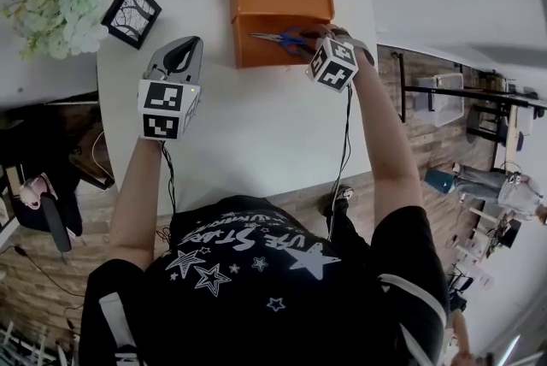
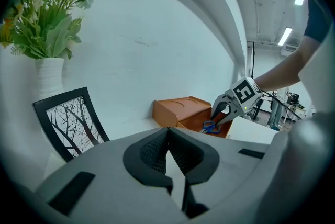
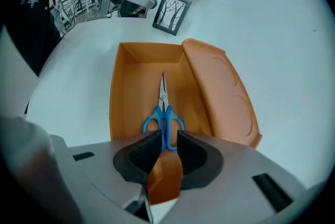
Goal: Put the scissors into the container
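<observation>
Right hand-held gripper, lower middle of frame, pinched the blue handles of the scissors. Blades pointed up-frame inside the orange container; unclear if they touched its floor. Risk: letting go too high could bounce them out, and pulling back tilted could snag a loop. Upper left, left hand-held gripper was closed, empty, over the worktop.

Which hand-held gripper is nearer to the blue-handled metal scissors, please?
Right. The right hand-held gripper holds the blue-handled scissors at the orange box-shaped container; the left hand-held gripper hangs well aside, over the white table.
</observation>
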The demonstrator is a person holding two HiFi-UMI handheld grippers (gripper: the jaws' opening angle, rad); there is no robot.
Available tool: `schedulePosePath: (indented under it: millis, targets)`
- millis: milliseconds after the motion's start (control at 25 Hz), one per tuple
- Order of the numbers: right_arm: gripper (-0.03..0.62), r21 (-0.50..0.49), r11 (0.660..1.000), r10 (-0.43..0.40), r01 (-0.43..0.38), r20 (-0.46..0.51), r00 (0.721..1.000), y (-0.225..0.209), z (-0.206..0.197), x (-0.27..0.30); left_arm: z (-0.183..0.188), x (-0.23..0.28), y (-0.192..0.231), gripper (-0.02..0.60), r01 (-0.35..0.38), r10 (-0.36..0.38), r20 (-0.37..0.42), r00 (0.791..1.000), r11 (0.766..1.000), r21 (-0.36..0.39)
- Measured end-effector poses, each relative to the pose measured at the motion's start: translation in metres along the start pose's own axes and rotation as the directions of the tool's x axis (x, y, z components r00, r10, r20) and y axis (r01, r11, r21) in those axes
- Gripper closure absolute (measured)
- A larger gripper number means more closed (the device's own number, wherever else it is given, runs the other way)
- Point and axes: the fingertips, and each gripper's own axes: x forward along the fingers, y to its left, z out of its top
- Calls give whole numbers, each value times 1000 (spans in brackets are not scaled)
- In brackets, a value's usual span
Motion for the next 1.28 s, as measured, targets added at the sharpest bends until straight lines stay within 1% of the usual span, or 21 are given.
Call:
schedulePosePath:
  millis: [80, 120, 200, 320, 440, 520, 640, 720, 840, 880, 960, 1000, 1160, 1280]
  targets:
    - [497, 39, 998, -45, 43, 38, 998, -6, 5, -10, 1, -2, -3, 563, 3, -3, 3, 1000, 1000, -2]
    - [497, 81, 995, -68, 62, 74, 995, -9, 10, -17, 2, -3, -5, 563, 5, -5, 4, 1000, 1000, -4]
    - [500, 199, 977, -116, 82, 165, 979, -14, 21, -33, 3, -5, -9, 563, 9, -9, 6, 1000, 1000, -4]
    - [520, 342, 935, -197, 93, 281, 939, -16, 32, -56, 5, -7, -14, 563, 14, -14, 7, 1000, 1000, 13]
    - [526, 442, 893, -270, 85, 376, 887, -11, 42, -80, 8, -13, -22, 563, 13, -13, 12, 1000, 1000, 26]
    - [531, 497, 864, -324, 85, 417, 849, -7, 44, -99, 9, -20, -31, 563, 10, -10, 16, 1000, 1000, 23]
    - [536, 578, 811, -401, 90, 438, 804, 3, 43, -129, 13, -35, -50, 563, 11, -11, 22, 1000, 1000, 23]
    - [537, 623, 777, -445, 92, 440, 780, 16, 40, -148, 15, -45, -64, 563, 15, -16, 27, 1000, 999, 31]
    - [539, 676, 732, -480, 81, 428, 766, 43, 33, -174, 20, -62, -89, 563, 29, -31, 39, 999, 999, 42]
    - [540, 693, 717, -494, 75, 430, 755, 52, 31, -184, 22, -68, -98, 563, 36, -38, 43, 998, 998, 47]
    - [542, 726, 685, -532, 57, 444, 721, 66, 30, -203, 23, -80, -115, 563, 48, -50, 47, 998, 997, 59]
    - [543, 739, 672, -545, 48, 449, 708, 74, 30, -211, 22, -86, -123, 563, 52, -55, 47, 997, 997, 61]
    - [548, 775, 631, -582, 29, 449, 678, 103, 28, -238, 15, -105, -147, 563, 71, -74, 51, 996, 996, 46]
    - [548, 805, 593, -610, 13, 440, 659, 127, 25, -254, 9, -122, -164, 563, 83, -85, 58, 995, 996, 41]
